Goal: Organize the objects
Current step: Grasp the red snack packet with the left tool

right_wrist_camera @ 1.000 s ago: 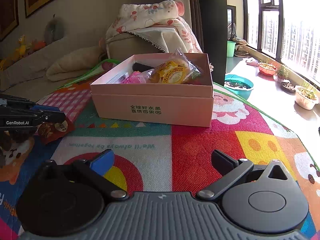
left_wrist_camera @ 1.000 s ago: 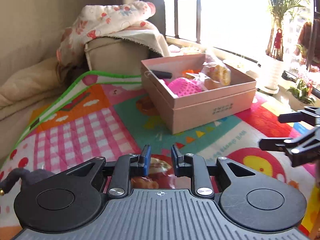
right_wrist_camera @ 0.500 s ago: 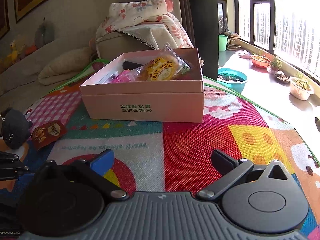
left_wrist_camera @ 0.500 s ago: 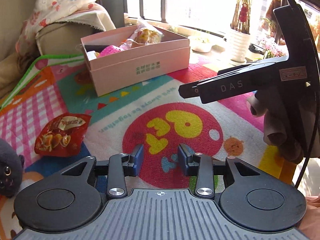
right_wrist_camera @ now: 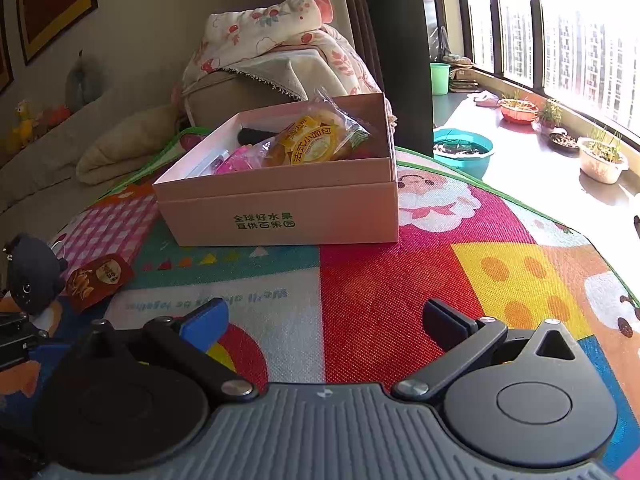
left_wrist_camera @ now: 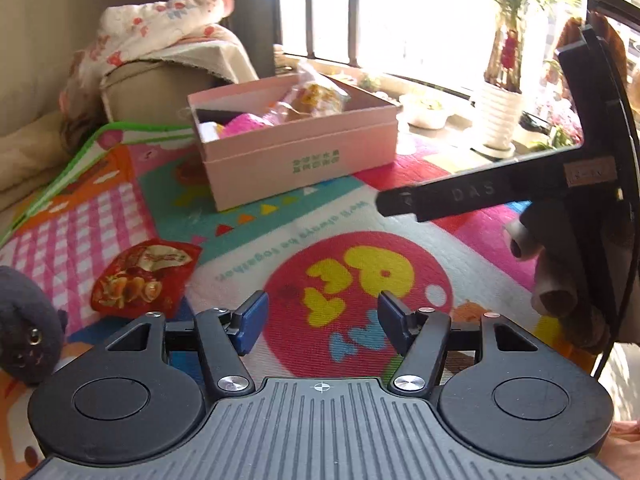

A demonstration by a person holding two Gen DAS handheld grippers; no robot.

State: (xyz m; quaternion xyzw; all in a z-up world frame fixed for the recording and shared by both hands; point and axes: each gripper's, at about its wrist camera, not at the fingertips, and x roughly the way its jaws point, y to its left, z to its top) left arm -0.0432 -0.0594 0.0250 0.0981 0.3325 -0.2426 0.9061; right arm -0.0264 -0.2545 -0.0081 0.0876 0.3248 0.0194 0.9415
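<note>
A pink cardboard box stands on the colourful play mat and holds a yellow bread packet and a pink item. A red snack packet lies flat on the mat, beside a dark grey plush toy. My left gripper hovers over the mat's red circle, right of the packet; its jaws are opening with nothing between them. My right gripper stands wide open and empty, facing the box. Its fingers cross the left wrist view.
A sofa arm draped with a floral blanket rises behind the box. Plant pots and a teal basin line the windowsill on the right. A hand holds the right gripper. The mat's green edge runs along the sill.
The red snack packet, between the left jaws a second ago, now lies free on the mat. The left gripper has drawn away to the right and its jaws have widened. The right gripper stays open.
</note>
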